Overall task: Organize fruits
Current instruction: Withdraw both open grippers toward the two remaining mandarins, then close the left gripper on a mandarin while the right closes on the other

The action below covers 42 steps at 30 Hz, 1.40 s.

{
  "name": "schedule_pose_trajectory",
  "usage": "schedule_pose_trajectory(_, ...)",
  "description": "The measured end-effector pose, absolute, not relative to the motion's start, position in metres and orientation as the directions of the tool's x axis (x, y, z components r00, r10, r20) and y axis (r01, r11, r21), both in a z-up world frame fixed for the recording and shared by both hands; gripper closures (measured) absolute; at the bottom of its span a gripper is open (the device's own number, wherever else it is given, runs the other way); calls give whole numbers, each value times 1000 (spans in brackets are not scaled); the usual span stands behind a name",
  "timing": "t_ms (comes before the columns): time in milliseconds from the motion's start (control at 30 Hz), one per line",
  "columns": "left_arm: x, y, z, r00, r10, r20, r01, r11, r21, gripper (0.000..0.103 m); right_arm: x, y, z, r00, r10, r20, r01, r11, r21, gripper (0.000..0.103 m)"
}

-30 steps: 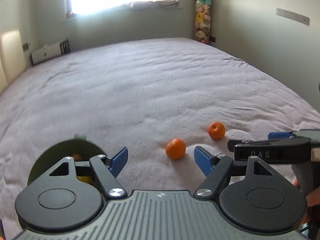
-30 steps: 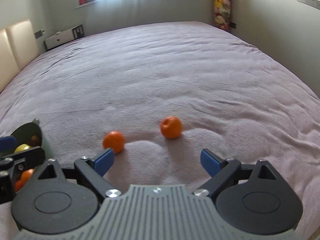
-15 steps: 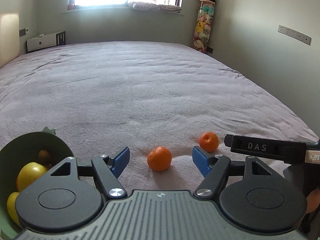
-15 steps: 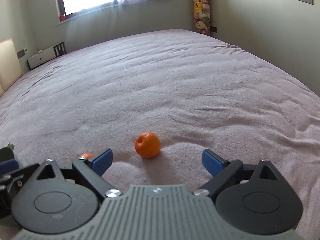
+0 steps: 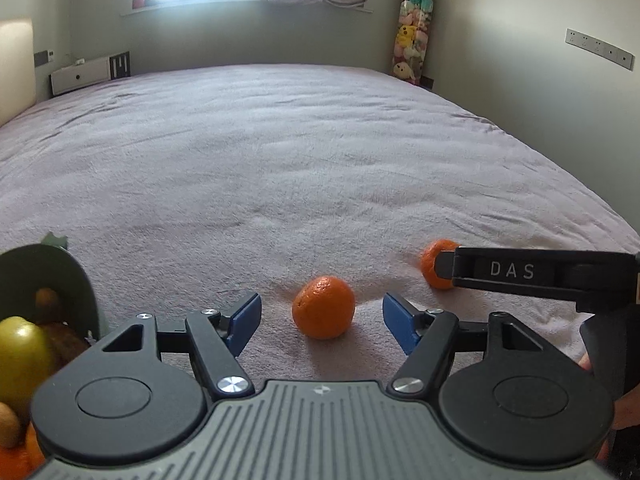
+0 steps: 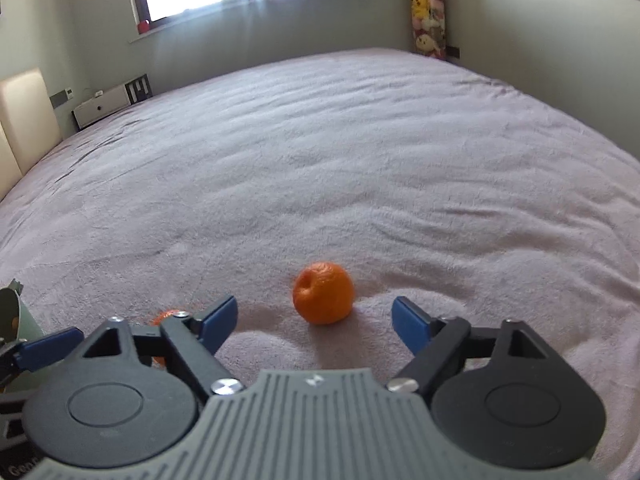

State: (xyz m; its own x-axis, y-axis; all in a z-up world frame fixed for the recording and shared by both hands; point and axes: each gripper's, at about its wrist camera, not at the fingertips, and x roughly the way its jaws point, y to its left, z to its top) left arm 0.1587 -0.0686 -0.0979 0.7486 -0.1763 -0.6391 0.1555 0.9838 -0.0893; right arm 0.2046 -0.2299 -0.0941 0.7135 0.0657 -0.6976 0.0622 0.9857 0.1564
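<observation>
Two grippers are lined up on two loose oranges at the near edge of the bed, one fruit each, so you can lift both in a single go. Your left gripper has the nearer orange framed between its blue pads; the jaws are closing but stand clear of the peel on both sides, so nothing is held. Your right gripper is set up the same way on the second orange, with its jaws closing and a visible gap at either pad. Both fruits rest in shallow dents in the soft bed cover, which likely keeps them from rolling as you close in.

At the near left corner, the green bowl leans open toward you and already carries a yellow-green fruit and other pieces, so it looks like the collecting spot; the oranges lie just to its right for a short carry. From the left wrist view, the right gripper's black finger crosses in front of the second orange, showing how closely the two tools work.

Farther back the bed is bare up to the headboard on the left, a white low cabinet and a stack of plush toys by the far wall.
</observation>
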Motion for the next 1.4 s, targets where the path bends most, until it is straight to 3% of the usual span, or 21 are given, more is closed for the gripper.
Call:
schedule_pose_trajectory(167,175,-73,-110,724,-192,-663,168,981,-101,26,216,-232,-101,705,77,-705,88,977,195,33)
schedule_pose_trajectory(533,193,-63,-122,690,-212,-692,166,977,-133,35,240,-227,-117,693,81,-716,88,977,196,34)
schedule_pose_trajectory(700,197,-68,-124,674,-240,-699,197,970,-144,39,246,-228,-122,687,79,-723,81,979,185,39)
schedule_pose_trajectory(900,200,-73,-134,651,-229,-724,201,971,-126,50,252,-233,-131,675,66,-735,96,980,176,53)
schedule_pose_trajectory(967,201,-74,-134,654,-226,-722,201,972,-122,50,252,-234,-132,674,59,-736,99,980,170,59)
schedule_pose_trajectory(1400,199,-76,-131,657,-211,-723,200,974,-103,52,251,-232,-129,673,54,-738,92,983,156,60)
